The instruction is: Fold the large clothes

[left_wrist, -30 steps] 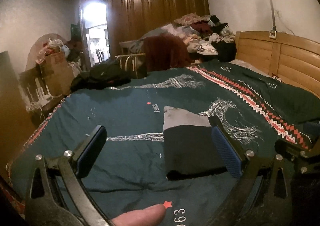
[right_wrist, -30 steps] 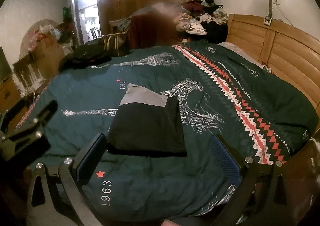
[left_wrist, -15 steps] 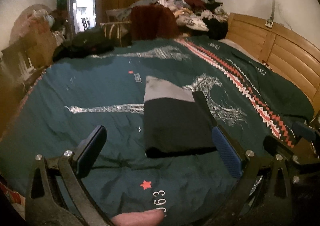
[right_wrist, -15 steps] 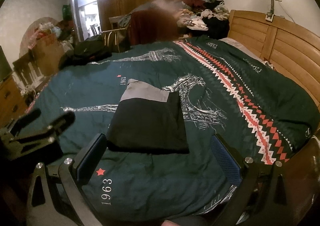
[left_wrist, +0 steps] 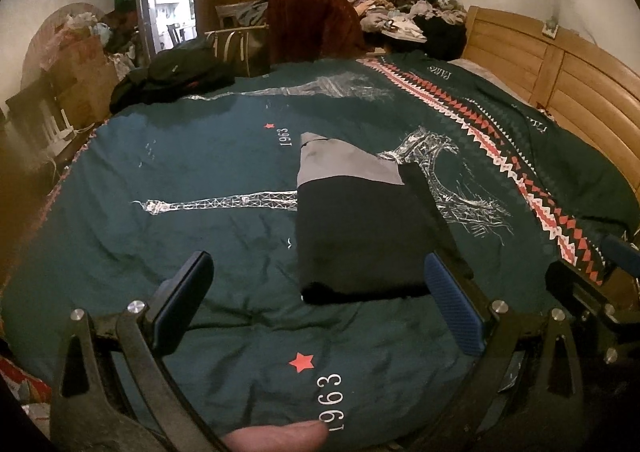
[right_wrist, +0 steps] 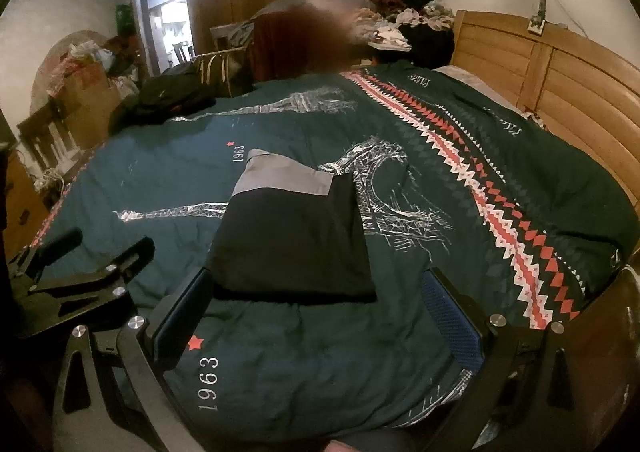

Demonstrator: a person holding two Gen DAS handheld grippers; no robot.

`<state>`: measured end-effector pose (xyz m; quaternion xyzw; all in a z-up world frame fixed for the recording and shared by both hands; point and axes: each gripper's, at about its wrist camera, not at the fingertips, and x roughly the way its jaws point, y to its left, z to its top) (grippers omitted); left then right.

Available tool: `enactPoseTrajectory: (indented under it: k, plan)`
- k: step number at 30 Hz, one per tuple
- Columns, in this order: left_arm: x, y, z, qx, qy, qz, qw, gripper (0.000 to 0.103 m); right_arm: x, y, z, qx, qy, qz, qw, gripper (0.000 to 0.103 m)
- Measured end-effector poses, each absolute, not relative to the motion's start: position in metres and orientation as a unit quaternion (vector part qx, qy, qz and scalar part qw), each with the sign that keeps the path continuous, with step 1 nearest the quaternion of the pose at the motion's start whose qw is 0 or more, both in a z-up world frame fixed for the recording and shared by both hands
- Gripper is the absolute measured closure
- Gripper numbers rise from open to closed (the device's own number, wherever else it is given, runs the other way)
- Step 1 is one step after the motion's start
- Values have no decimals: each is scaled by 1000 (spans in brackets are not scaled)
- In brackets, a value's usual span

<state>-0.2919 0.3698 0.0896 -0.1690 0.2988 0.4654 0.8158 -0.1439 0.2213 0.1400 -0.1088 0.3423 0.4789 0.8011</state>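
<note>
Left wrist view: the left gripper [left_wrist: 318,298] hangs just short of the folded garment [left_wrist: 356,228], jaws spread and empty, probably because the fold looks finished. The right gripper [right_wrist: 316,302] hovers likewise, jaws wide apart, nothing held. The garment lies flat mid-bed on the green quilt [right_wrist: 400,352], dark body nearest, grey band farther. Beyond it, loose clothes [left_wrist: 404,8] are heaped; no containers are clearly discernible.

Both wrist views look low across the bed [left_wrist: 200,180], sharing it.
</note>
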Motion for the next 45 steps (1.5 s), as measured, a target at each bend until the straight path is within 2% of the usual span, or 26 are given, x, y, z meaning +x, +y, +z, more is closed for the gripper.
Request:
enactPoseTrajectory:
  k: [45]
  plan:
    - [-296, 372, 94, -175, 292, 472, 813, 0, -141, 223, 140, -121, 342, 468, 806, 0]
